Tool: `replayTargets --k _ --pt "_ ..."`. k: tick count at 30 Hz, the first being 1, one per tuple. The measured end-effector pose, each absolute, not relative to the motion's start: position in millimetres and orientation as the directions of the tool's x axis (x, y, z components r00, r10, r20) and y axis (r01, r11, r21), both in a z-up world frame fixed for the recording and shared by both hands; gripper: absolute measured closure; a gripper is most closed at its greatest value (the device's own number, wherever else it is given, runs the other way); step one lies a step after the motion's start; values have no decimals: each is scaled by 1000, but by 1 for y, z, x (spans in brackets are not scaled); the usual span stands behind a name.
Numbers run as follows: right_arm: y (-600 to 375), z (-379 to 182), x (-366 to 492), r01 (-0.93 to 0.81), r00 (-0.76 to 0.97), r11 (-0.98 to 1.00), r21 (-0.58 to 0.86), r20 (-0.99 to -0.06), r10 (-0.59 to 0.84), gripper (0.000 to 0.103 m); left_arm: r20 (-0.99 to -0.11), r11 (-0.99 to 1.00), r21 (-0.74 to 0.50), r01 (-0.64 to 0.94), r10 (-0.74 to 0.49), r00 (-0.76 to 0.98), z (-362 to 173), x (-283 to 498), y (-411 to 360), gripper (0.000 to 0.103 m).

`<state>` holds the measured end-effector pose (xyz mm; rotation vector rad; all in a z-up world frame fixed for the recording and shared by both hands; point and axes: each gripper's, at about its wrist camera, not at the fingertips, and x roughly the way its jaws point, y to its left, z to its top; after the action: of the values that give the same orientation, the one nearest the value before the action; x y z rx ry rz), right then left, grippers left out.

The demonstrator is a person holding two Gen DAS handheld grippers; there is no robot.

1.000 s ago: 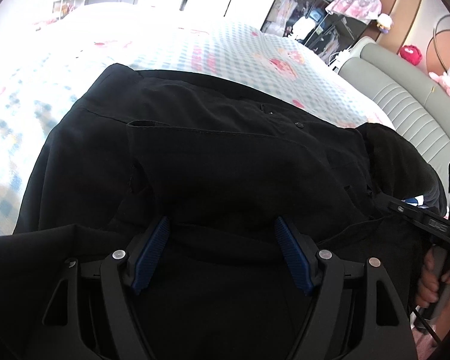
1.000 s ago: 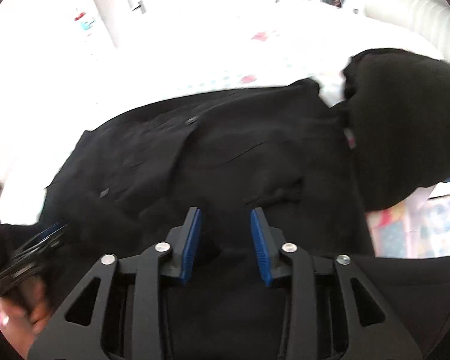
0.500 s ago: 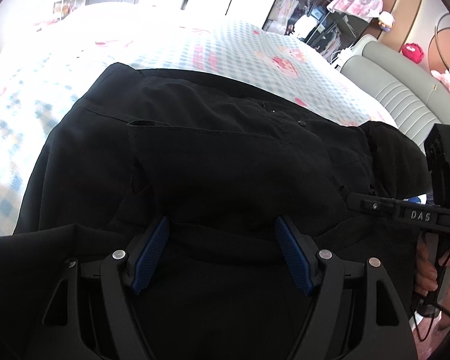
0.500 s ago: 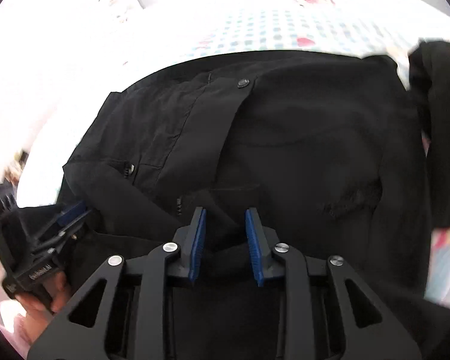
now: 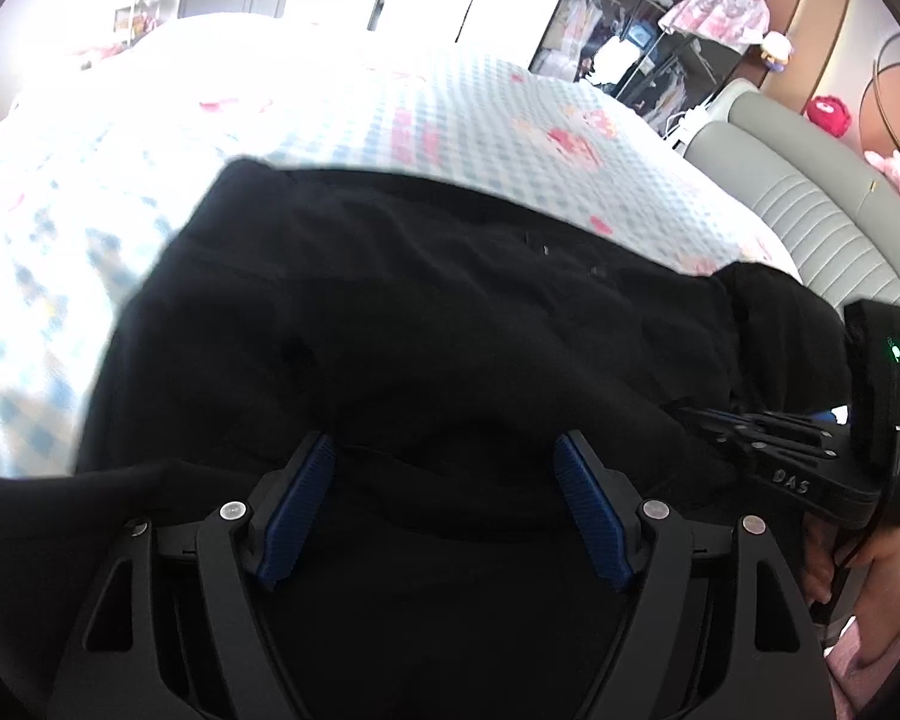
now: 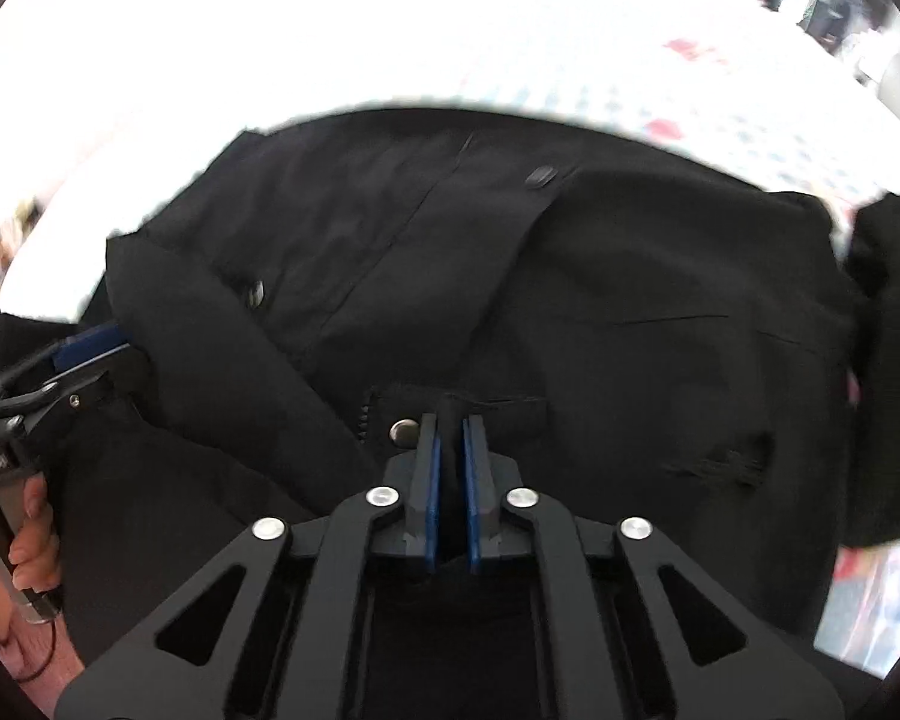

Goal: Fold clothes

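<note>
Black garment (image 5: 450,324) lies spread on the bed (image 5: 390,114), over a pale blue-and-white checked cover with pink prints. In the right wrist view the same garment (image 6: 570,300) fills most of the frame: a buttoned placket runs diagonally across it, with one dark button (image 6: 541,177) near the far edge and a metal snap (image 6: 403,432) at the near hem. A frayed tear (image 6: 726,462) shows in the cloth to the right of the snap. A second heap of black cloth (image 6: 894,360) sits at the garment's right edge, touching it.

Right claw (image 6: 450,426): blue pads drawn together on a raised pinch of the garment's near hem, just right of the snap; black fabric visibly stands between the pads. The jaws have just been closing onto this fold. From the left wrist view the right claw (image 5: 690,414) reaches in from the right, its tips buried in the cloth, held by a hand (image 5: 870,564) at the frame edge.

Left claw (image 5: 444,468): pads well apart, a ridge of the garment's near edge lying between them, not pressed by either pad. In the right wrist view the left claw (image 6: 90,354) shows at the left, jaws apart, held by a hand (image 6: 30,534).

Grey padded headboard (image 5: 810,210) at the bed's right; soft toys (image 5: 828,114) on the ledge above it.
</note>
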<state>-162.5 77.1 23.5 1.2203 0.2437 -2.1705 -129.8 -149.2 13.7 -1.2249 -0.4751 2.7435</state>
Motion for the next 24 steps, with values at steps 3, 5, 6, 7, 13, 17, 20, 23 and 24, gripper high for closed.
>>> replayTargets --k 3,5,6,7,13,17,20,23,24 --pt "103 41 -163 553 -436 -812 184 -767 -471 100 -702 -936 -350 33 239 -671 17 -135 -161 25" --pt "116 49 -161 522 -471 -828 202 -742 -478 101 -716 -937 -346 49 230 -659 12 -141 -167 25" --pt "125 51 -162 512 -472 -831 217 -737 -484 101 -724 -937 -346 57 228 -651 9 -144 -170 25" --pt "136 52 -164 504 -467 -831 234 -736 -491 101 -729 -935 -350 61 231 -645 6 -146 -172 25" --pt "128 23 -170 476 -460 -863 171 -788 -410 100 -809 -937 -316 146 186 -557 -25 -168 -183 23" --pt "143 7 -180 381 -421 -891 247 -811 -406 92 -828 -951 -269 156 145 -542 -22 -172 -179 22" --pt "177 44 -166 332 -515 -868 369 -700 -494 70 -815 -957 -191 221 29 -579 -14 -163 -180 22" --pt "193 70 -155 353 -489 -831 430 -672 -556 68 -740 -968 -200 150 49 -670 12 -150 -168 25" --pt "193 73 -151 372 -464 -821 432 -680 -568 68 -710 -972 -218 87 97 -697 20 -146 -158 25"
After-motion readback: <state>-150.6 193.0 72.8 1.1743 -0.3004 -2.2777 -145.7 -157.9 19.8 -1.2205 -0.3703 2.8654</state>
